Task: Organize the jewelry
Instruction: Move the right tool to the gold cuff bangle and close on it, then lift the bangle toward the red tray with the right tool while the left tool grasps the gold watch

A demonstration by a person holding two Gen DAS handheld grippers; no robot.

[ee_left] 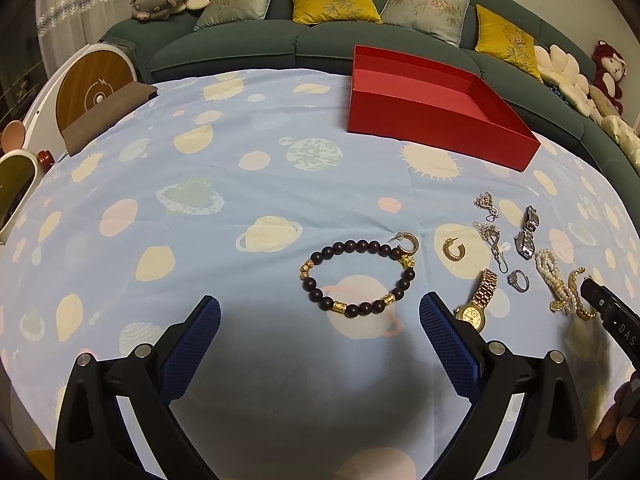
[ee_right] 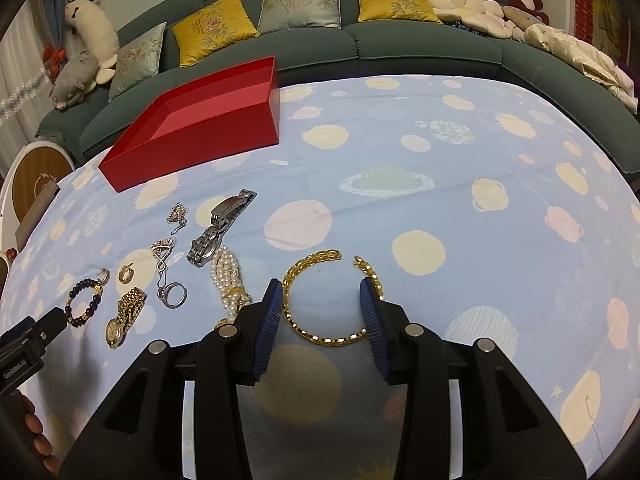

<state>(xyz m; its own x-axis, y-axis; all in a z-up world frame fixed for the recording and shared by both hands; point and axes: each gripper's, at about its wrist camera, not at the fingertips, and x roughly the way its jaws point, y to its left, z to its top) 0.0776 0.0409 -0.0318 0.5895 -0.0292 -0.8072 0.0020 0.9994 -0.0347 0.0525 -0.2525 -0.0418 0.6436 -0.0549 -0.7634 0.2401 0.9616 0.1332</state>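
1. We see the gold chain bracelet (ee_right: 320,304) lying as an open loop on the counter (ee_right: 440,184), directly under the right claw (ee_right: 320,308).
2. Its fingers straddle the loop, spread, pinching nothing.
3. The left claw (ee_left: 320,320) hovers spread near the beaded bracelet (ee_left: 358,276); the red box (ee_right: 192,128) sits beyond.
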